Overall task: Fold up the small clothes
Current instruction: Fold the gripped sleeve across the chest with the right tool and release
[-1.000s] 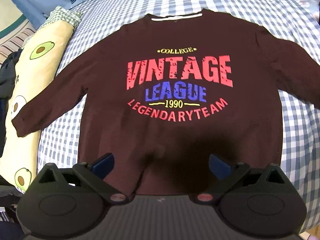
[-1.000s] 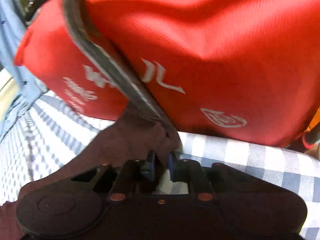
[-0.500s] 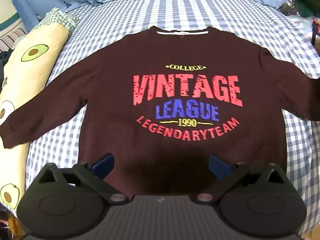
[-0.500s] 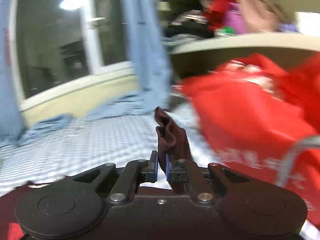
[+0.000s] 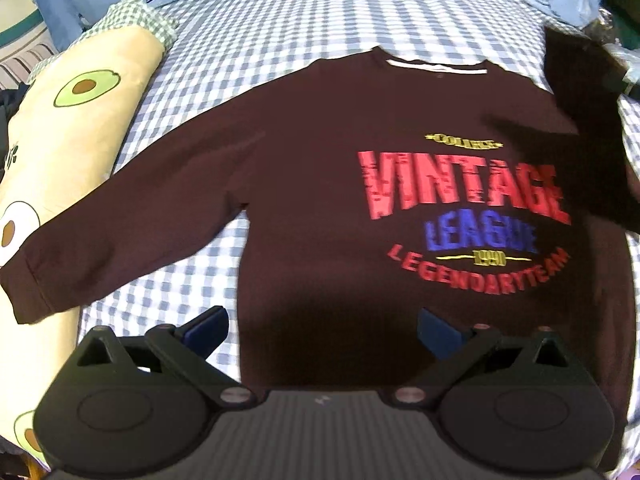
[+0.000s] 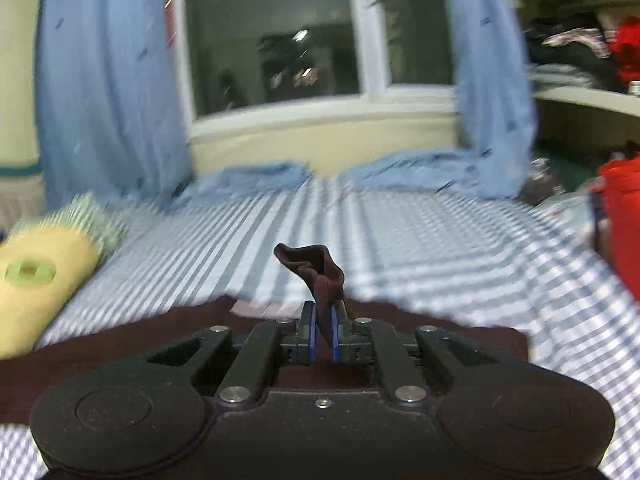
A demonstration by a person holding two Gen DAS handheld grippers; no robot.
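left wrist view: the left gripper point(image 5: 322, 330), fingers wide apart and empty, hangs over the sweater point(image 5: 360, 208) spread flat on the checked bed point(image 5: 280, 20).
right wrist view: the right gripper point(image 6: 323, 330) is clamped on the sleeve cuff point(image 6: 318, 272), lifted above the bed.

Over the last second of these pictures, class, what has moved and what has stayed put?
The right tool, shut on the sweatshirt's right sleeve cuff, has lifted it off the bed by the red bag and carried it up over the sweatshirt. The left tool has slid toward the left sleeve, open and empty. The body and left sleeve lie flat as before.
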